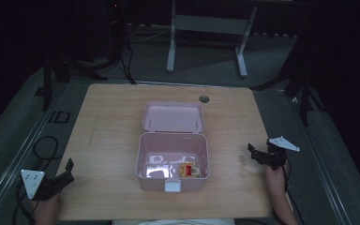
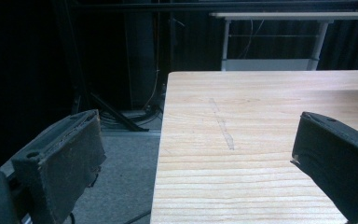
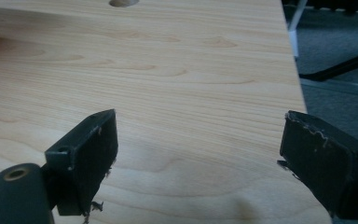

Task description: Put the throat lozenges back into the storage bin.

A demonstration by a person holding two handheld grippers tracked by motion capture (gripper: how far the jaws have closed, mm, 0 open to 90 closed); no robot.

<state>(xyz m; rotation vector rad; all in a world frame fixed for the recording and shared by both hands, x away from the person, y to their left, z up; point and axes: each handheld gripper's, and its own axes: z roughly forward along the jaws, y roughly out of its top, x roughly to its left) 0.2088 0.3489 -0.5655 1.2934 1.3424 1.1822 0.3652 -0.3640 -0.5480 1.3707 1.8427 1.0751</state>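
A pink box [image 1: 172, 181] stands in the middle of the wooden table [image 1: 108, 122] with its lid [image 1: 173, 117] laid back flat behind it. Inside, at the front right, lies a small red and yellow packet [image 1: 189, 170]. My left gripper [image 1: 68, 171] hangs open at the table's front left corner, its jaws wide apart over the table's left edge [image 2: 161, 154]. My right gripper [image 1: 254, 153] is open near the table's right edge, with bare wood [image 3: 182, 93] between its jaws. Neither gripper holds anything.
A round cable hole [image 1: 204, 99] sits in the table behind the box. Beyond the table stand a white desk frame [image 1: 206, 28] and dark stands on a grey floor. Cables [image 1: 44, 147] loop on the floor at the left.
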